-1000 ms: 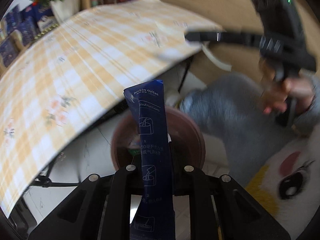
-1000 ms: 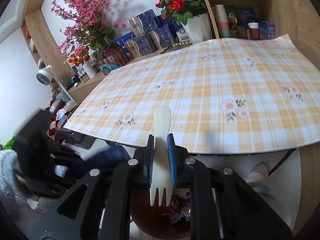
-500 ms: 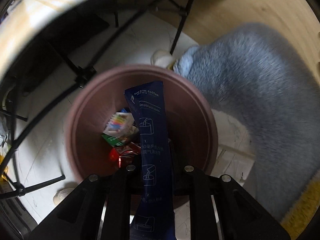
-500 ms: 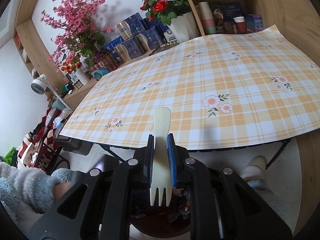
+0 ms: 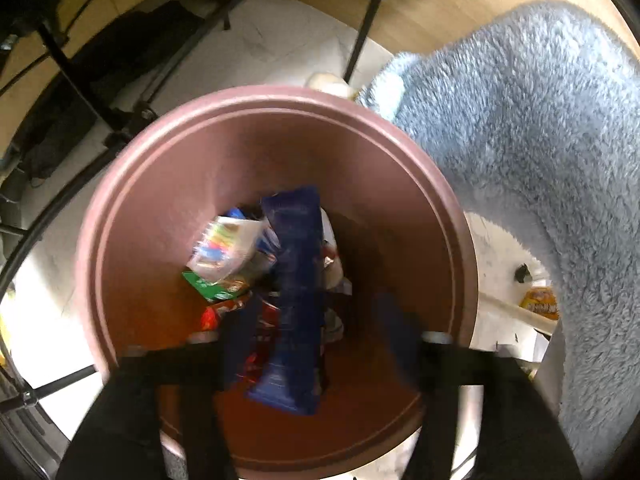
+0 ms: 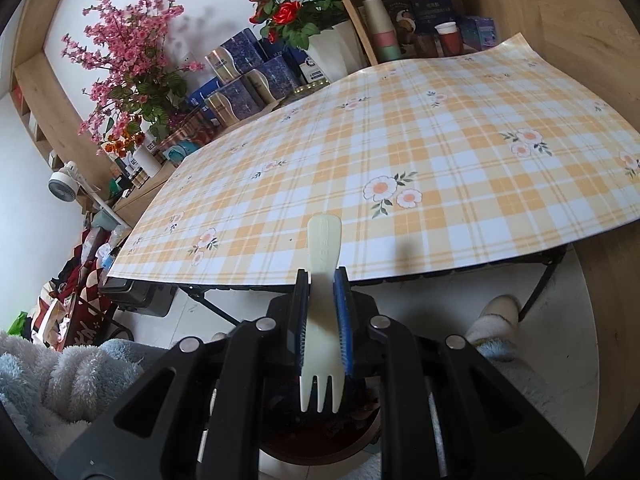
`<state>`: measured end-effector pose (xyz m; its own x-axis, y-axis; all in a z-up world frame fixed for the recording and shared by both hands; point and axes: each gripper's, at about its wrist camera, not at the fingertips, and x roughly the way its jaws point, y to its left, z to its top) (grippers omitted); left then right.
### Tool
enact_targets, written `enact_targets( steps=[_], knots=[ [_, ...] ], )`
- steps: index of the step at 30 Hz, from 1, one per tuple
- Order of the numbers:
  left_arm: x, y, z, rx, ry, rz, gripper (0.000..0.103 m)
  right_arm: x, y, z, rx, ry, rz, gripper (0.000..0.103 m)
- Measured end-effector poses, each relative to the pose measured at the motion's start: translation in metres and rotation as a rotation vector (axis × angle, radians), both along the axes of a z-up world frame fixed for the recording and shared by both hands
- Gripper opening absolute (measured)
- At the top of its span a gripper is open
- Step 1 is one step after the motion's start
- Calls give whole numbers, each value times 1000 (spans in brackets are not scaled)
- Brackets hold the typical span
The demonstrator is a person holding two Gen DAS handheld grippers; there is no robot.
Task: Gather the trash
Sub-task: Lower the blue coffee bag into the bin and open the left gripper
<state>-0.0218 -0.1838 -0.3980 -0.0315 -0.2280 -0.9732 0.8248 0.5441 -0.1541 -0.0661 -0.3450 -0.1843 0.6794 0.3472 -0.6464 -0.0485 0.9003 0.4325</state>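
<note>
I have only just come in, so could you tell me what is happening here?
A person is binning trash with two handheld tongs. The left tongs are open over the brown bin, and the blue sachet is loose between them, dropping toward the wrappers inside. The right tongs grip a pale fork, prongs down, near the table.

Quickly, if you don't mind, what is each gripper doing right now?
Left gripper: open, blue coffee sachet released over the brown bin.
Right gripper: closed on a cream plastic fork.

The left tool (image 5: 316, 344) has spread open, dropping the blue sachet (image 5: 296, 296) into the bin (image 5: 160, 168).
</note>
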Motion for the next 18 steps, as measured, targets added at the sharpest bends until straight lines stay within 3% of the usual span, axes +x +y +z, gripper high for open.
enact_targets(
  steps=[4,9,13,18],
  knots=[
    [5,12,30,-64,-48,41,81,0,6,-3,0,10,14,17],
    [2,52,98,-204,-189,112,92,2,22,-8,-9,29,60,17],
    [1,98,146,-294,-284,250,97,5,46,-19,-35,70,133,17],
    [-3,149,184,-362,-390,425,97,14,84,-34,-87,123,247,17]
  ],
)
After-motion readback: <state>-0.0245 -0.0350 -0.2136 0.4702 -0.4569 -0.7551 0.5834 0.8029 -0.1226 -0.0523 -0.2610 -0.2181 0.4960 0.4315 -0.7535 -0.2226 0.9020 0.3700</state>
